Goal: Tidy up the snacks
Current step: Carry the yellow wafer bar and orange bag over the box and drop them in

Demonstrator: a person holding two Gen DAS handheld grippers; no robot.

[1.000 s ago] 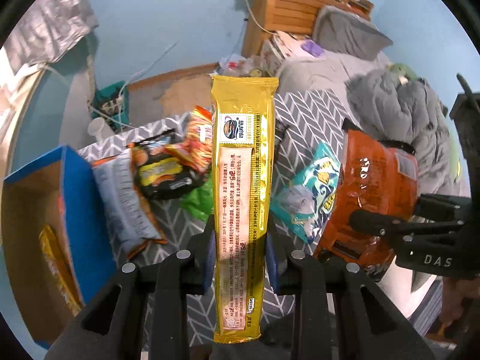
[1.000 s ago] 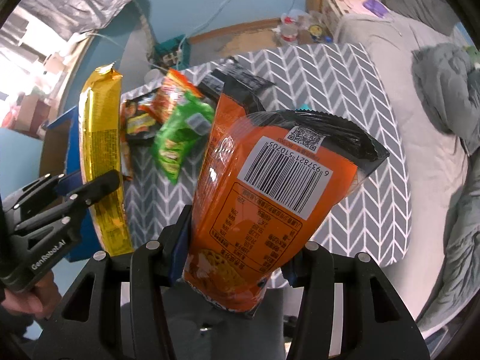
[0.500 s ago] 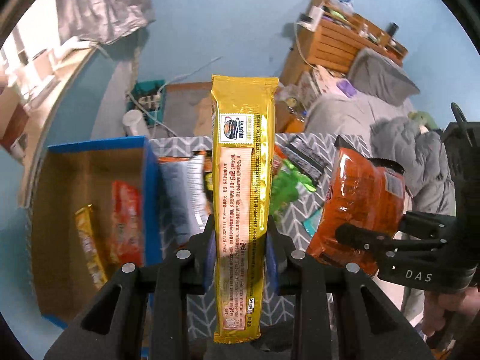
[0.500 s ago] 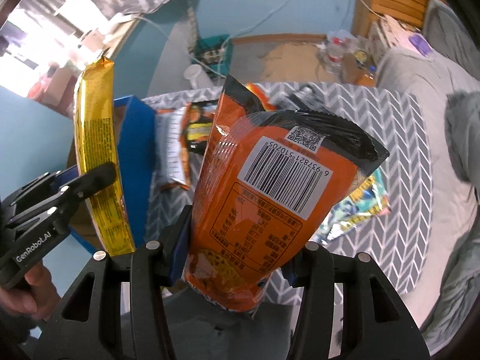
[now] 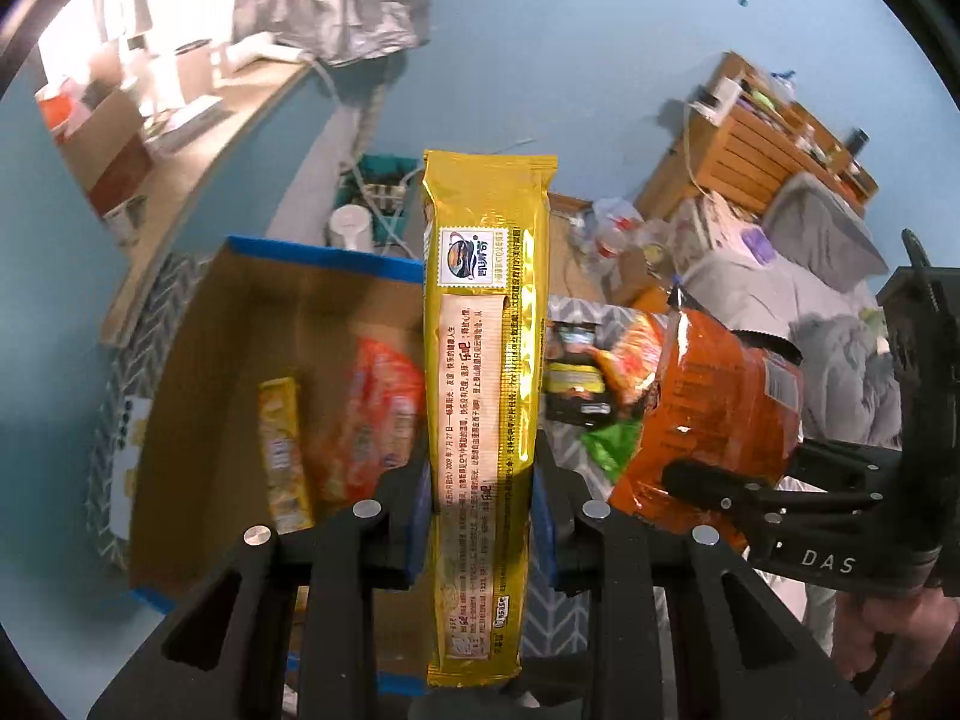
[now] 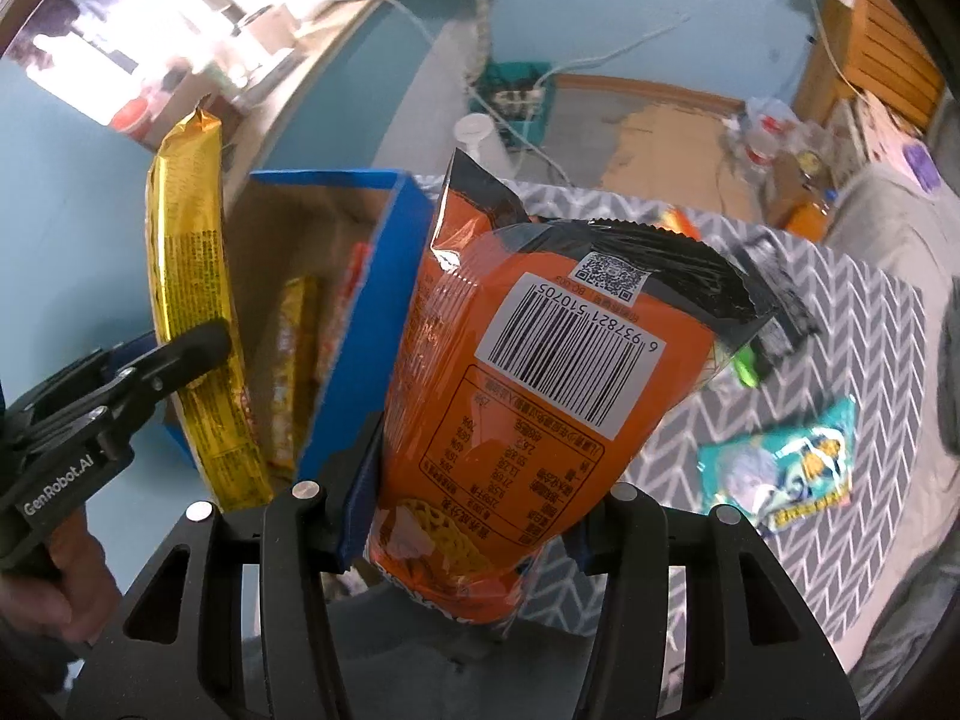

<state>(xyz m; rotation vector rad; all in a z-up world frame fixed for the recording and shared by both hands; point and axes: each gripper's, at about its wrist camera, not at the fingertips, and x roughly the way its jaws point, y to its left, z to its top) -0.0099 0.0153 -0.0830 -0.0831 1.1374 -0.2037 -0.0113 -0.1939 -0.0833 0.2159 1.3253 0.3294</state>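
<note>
Left-wrist camera: my left gripper (image 5: 480, 516) clamps the long yellow packet (image 5: 483, 360) upright over the blue-edged cardboard box (image 5: 198, 360), which holds snacks at nine o'clock. Right-wrist camera: my right gripper (image 6: 474, 516) grips the orange bag (image 6: 540, 384), the box at ten o'clock, a teal packet (image 6: 786, 474) on the chevron cloth (image 6: 870, 324) at three.

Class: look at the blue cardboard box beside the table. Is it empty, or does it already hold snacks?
Not empty. The blue cardboard box is open-topped, and a yellow packet and an orange-red packet lie on its floor.
</note>
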